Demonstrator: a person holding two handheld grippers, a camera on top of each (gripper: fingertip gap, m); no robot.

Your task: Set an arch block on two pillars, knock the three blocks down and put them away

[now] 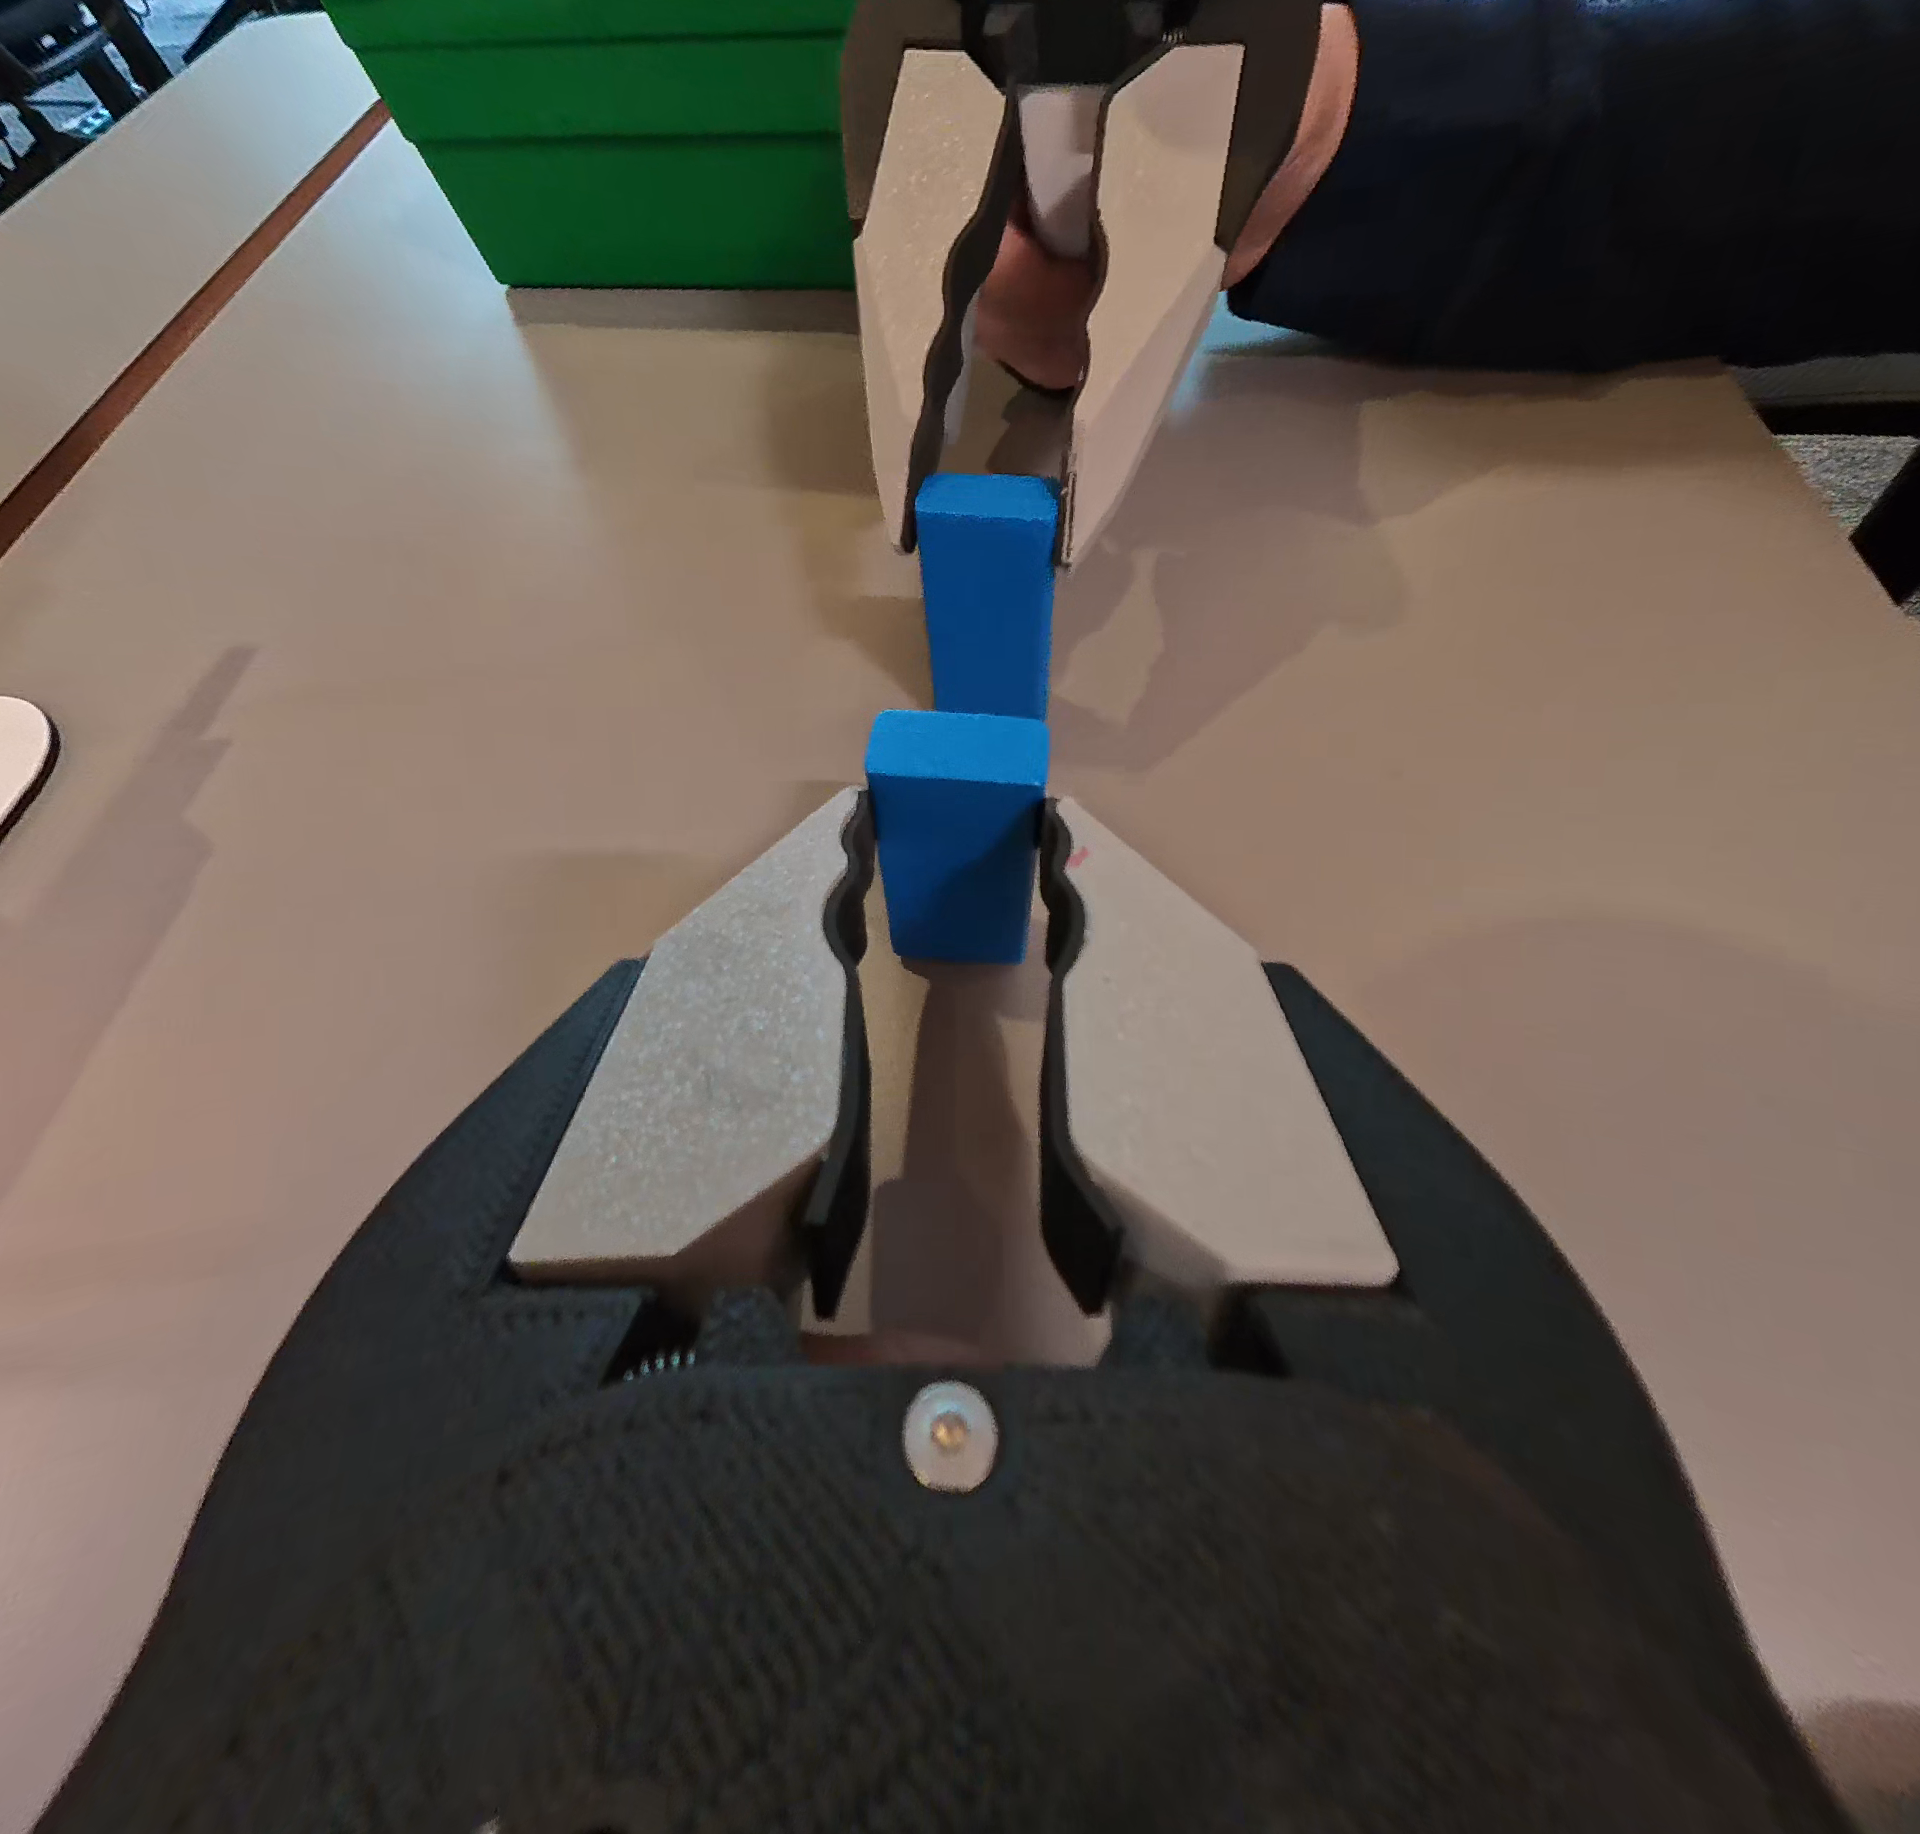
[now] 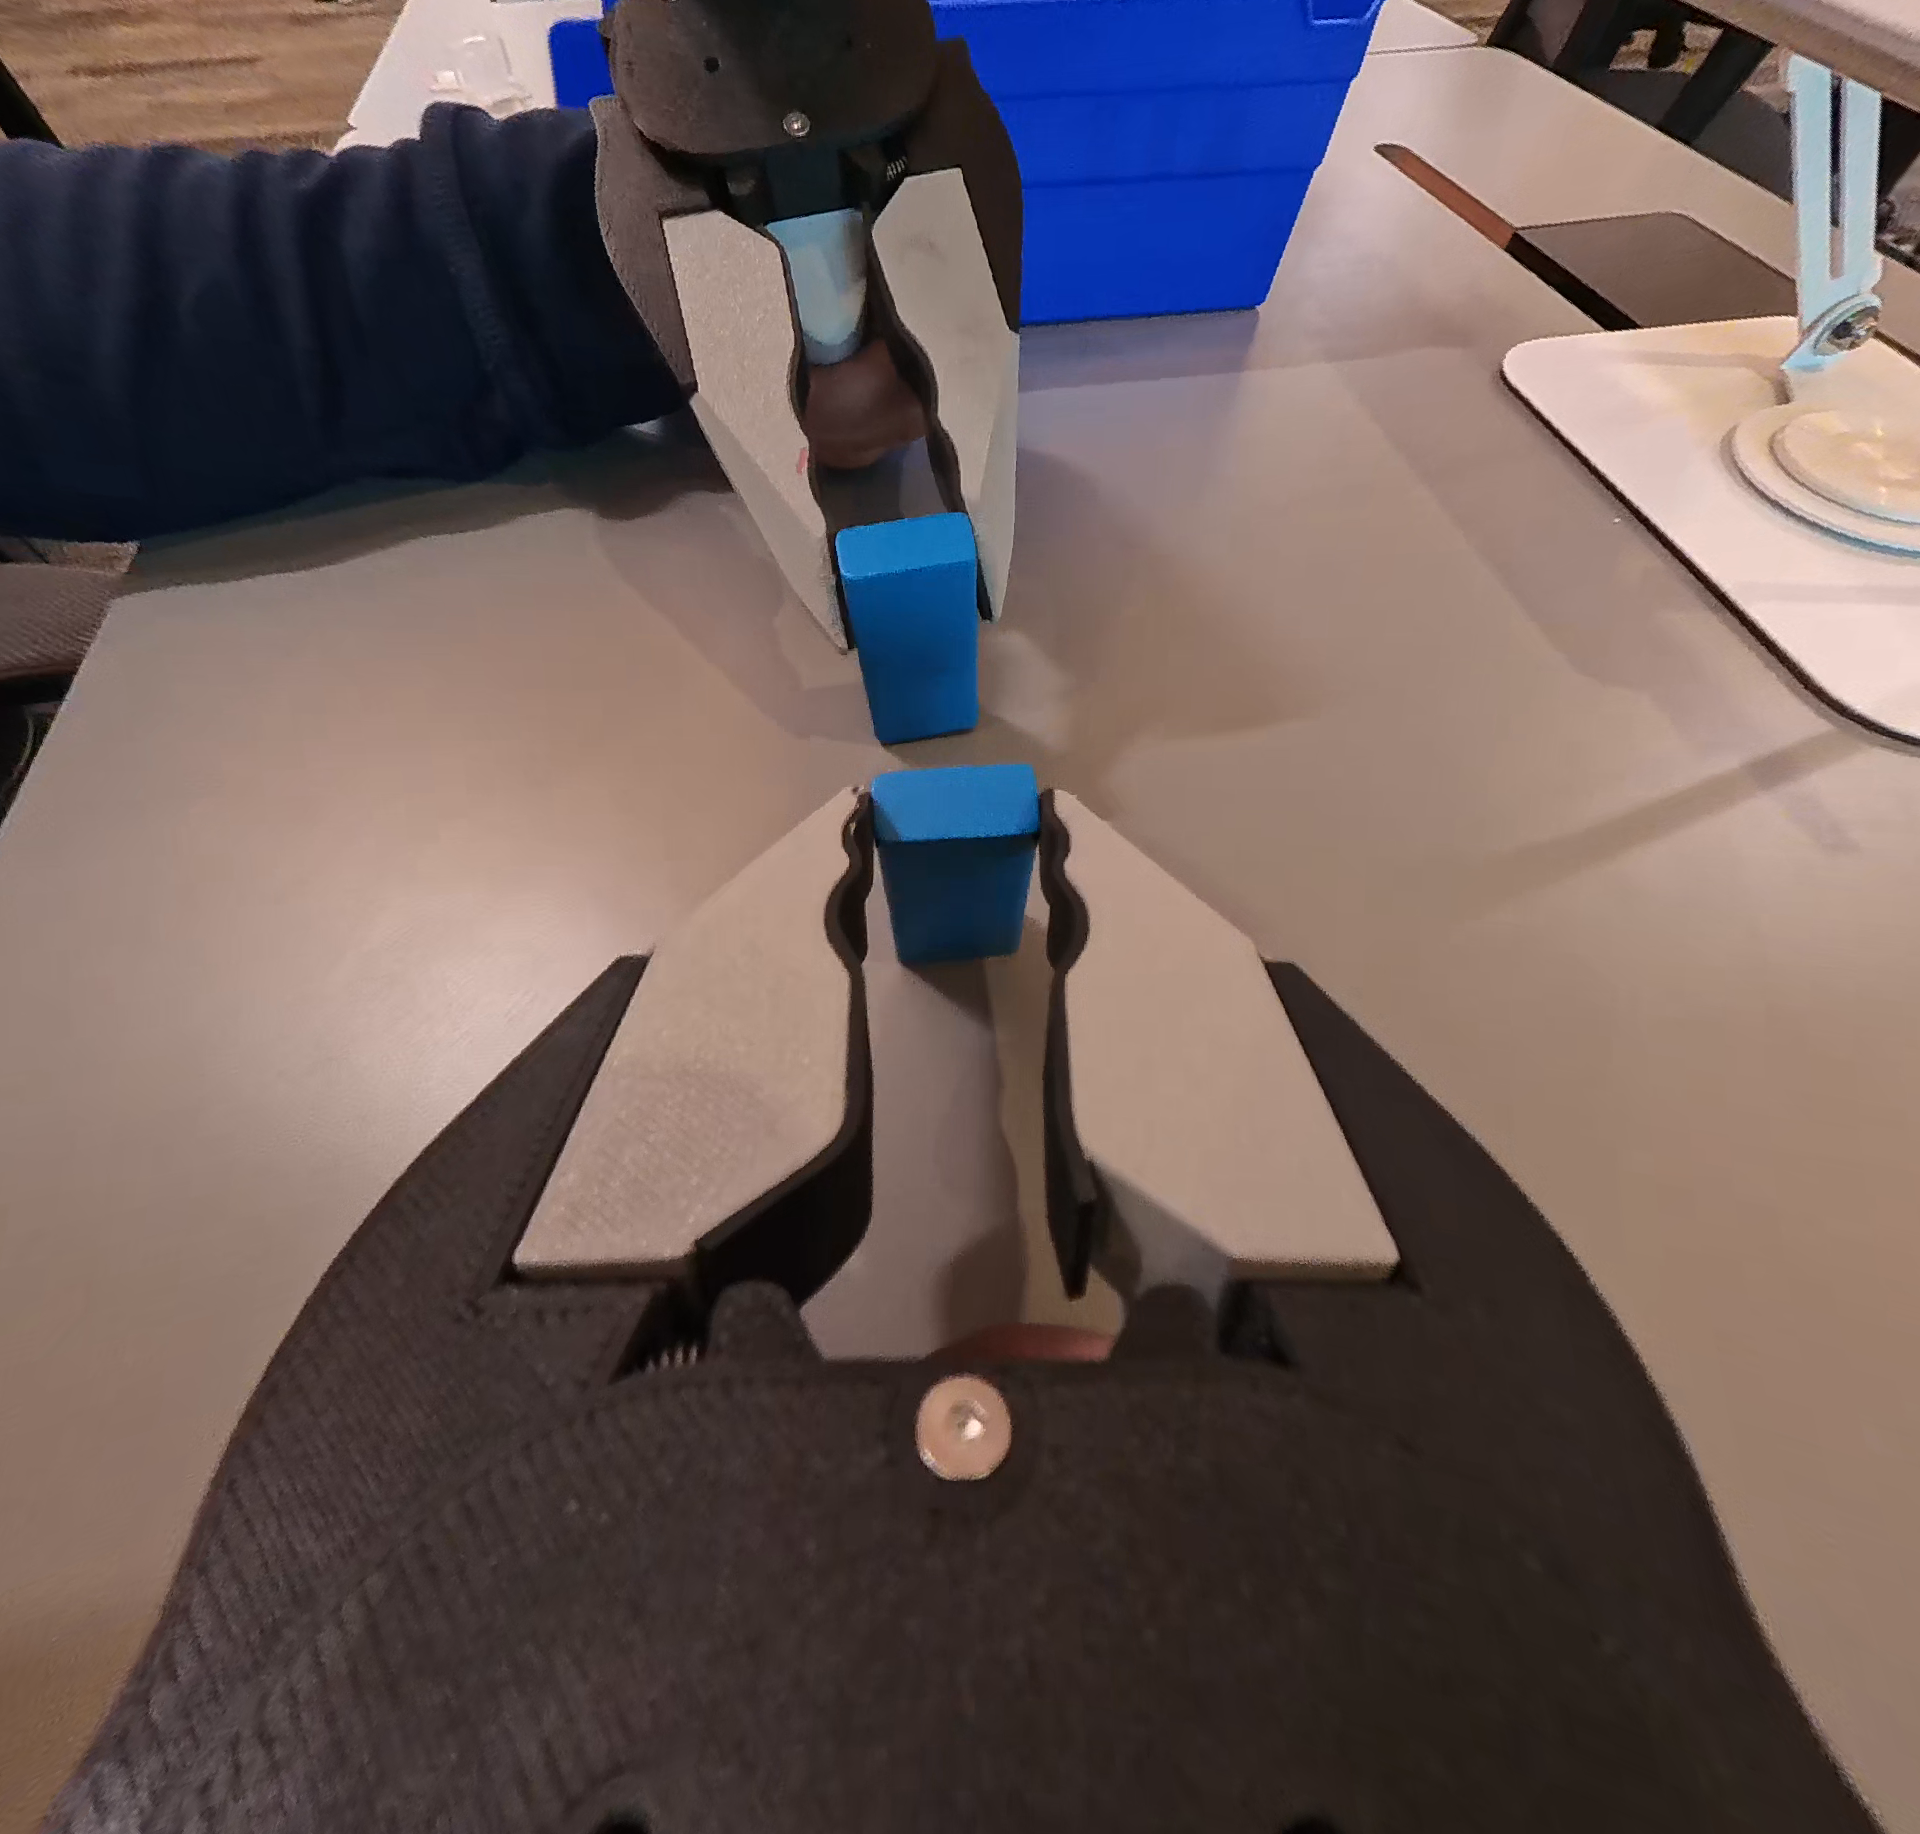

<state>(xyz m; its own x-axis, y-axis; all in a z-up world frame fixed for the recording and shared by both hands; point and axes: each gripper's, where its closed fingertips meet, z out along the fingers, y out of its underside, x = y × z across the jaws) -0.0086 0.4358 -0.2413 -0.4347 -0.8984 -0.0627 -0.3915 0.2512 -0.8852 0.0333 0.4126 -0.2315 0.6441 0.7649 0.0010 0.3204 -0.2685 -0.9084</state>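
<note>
Blue pillars (image 1: pixel 956 854) (image 2: pixel 954 865) clamped upright in each gripper (image 1: pixel 951 818) (image 2: pixel 954 808), unlabelled.

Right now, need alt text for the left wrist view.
The left tool grips an upright blue pillar block on a tan table; facing it, the right tool grips a second blue pillar. A green bin sits behind.

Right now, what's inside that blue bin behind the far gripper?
The blue bin shows only bare inner walls and a divider. Its floor is hidden by its front wall and the left gripper, so contents can't be judged.
</note>
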